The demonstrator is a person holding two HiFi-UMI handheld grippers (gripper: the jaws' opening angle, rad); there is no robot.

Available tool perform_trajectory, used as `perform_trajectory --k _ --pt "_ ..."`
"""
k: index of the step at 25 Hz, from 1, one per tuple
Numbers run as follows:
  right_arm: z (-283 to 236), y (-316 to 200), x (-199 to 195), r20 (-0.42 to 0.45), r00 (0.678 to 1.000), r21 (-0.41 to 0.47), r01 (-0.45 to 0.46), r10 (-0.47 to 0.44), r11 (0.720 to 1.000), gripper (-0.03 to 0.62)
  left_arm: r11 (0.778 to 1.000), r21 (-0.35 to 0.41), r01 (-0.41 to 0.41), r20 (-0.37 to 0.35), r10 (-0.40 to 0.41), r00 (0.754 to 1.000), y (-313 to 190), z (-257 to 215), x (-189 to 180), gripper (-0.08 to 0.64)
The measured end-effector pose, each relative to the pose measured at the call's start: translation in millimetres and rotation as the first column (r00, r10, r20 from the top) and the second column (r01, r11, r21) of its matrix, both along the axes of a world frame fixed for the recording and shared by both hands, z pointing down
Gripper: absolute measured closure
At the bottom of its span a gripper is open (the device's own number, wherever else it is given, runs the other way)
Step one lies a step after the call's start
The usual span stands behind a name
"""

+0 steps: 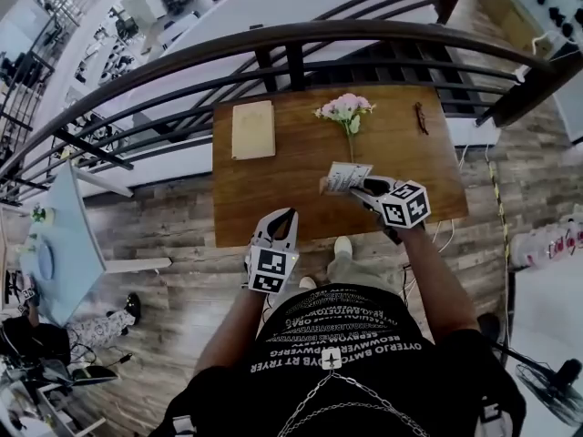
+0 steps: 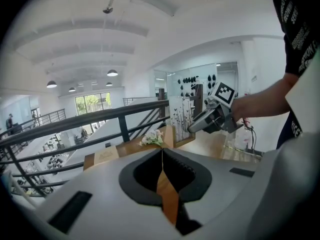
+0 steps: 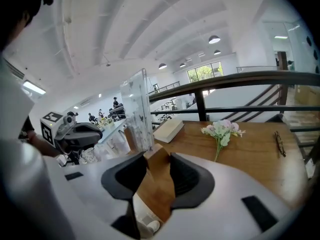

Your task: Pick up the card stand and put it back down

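Now right gripper (image 3: 159,157) clamps clear-paneled card stand (image 3: 138,115) by its wooden block

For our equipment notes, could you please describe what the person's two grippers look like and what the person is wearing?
The left gripper and the right gripper are alike: pale grey moulded shells with dark, ribbed pads inside the jaws. Each carries a cube with black-and-white square markers. The person wears a black short-sleeved T-shirt with white lettering and a metal chain.
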State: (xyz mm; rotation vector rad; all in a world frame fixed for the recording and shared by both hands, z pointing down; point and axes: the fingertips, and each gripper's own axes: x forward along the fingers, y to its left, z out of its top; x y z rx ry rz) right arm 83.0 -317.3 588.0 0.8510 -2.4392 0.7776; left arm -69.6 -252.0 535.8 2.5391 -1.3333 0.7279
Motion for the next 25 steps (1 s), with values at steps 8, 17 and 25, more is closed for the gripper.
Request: perform_trajectory --k 8,17,25 --pt "-46 11 -12 0.014 0.999 0.037 0.047 -0.048 0.998 0.434 1.0 0.014 -0.023 -0.01 0.023 1.0 4 -5 10 0.531" --pt "-82 22 -19 0.007 0.996 0.076 0.087 -0.088 0.993 0.434 0.998 0.043 -0.036 -0.02 0.037 0.999 7 -16 16 0.531" --pt "-109 23 -17 0.02 0.996 0.112 0.087 -0.089 0.99 0.435 0.997 0.062 -0.037 -0.026 0.038 0.999 6 -25 18 0.531"
